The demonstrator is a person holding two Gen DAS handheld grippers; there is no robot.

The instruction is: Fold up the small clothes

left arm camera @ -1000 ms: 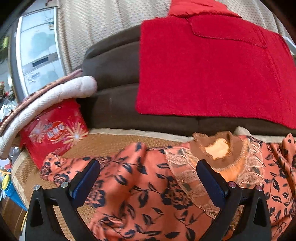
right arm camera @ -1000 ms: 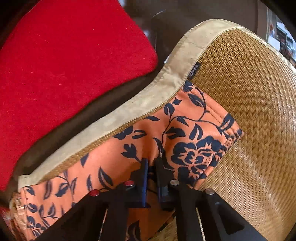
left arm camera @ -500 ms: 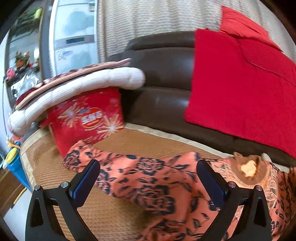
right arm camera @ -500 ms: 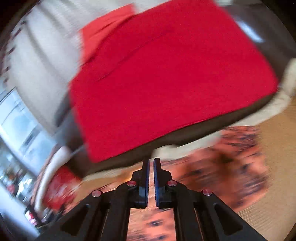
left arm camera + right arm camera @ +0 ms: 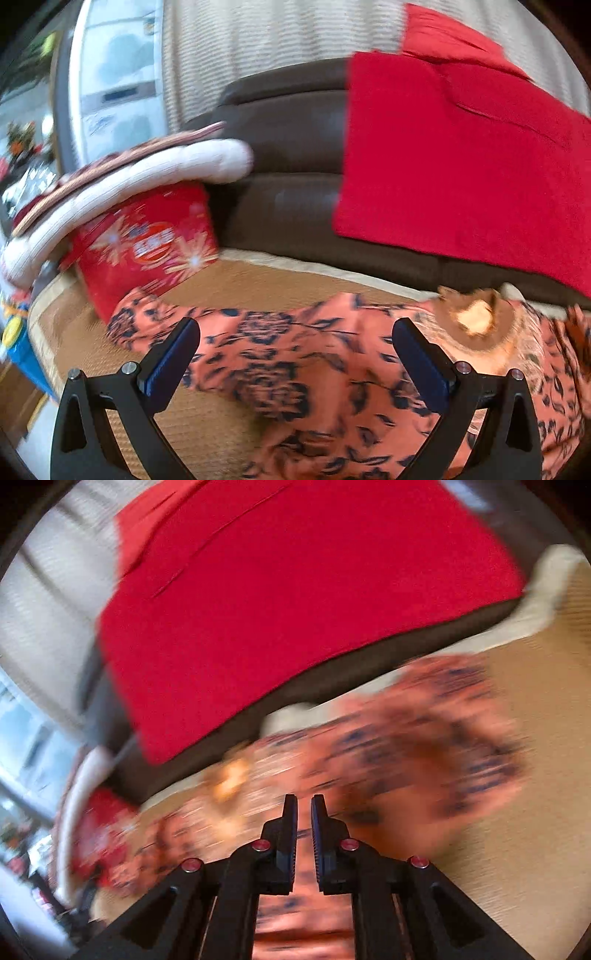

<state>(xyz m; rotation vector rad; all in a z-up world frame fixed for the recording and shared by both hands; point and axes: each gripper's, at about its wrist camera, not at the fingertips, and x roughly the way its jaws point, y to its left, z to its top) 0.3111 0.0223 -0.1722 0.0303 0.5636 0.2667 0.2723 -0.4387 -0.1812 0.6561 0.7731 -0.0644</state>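
Observation:
An orange dress with dark blue flowers point(image 5: 295, 369) lies spread across the woven mat point(image 5: 236, 284) on the sofa seat, its brown collar point(image 5: 476, 325) at the right. My left gripper point(image 5: 294, 326) hovers over the dress's left sleeve and chest, wide open with nothing in it. The right wrist view is motion-blurred: the dress point(image 5: 424, 746) lies below and ahead of my right gripper point(image 5: 303, 798). Its jaws are opening, a narrow gap shows between them, and no cloth is in it.
A red cloth point(image 5: 461, 166) hangs over the dark brown sofa back point(image 5: 288, 122). At the left end a red printed bag point(image 5: 147, 251) stands under a white cushion point(image 5: 147, 177). A blue container point(image 5: 18, 350) sits beyond the mat's left edge.
My right gripper let go of the sleeve end, rose and swung toward the middle of the dress. My left gripper shifted left, staying wide open.

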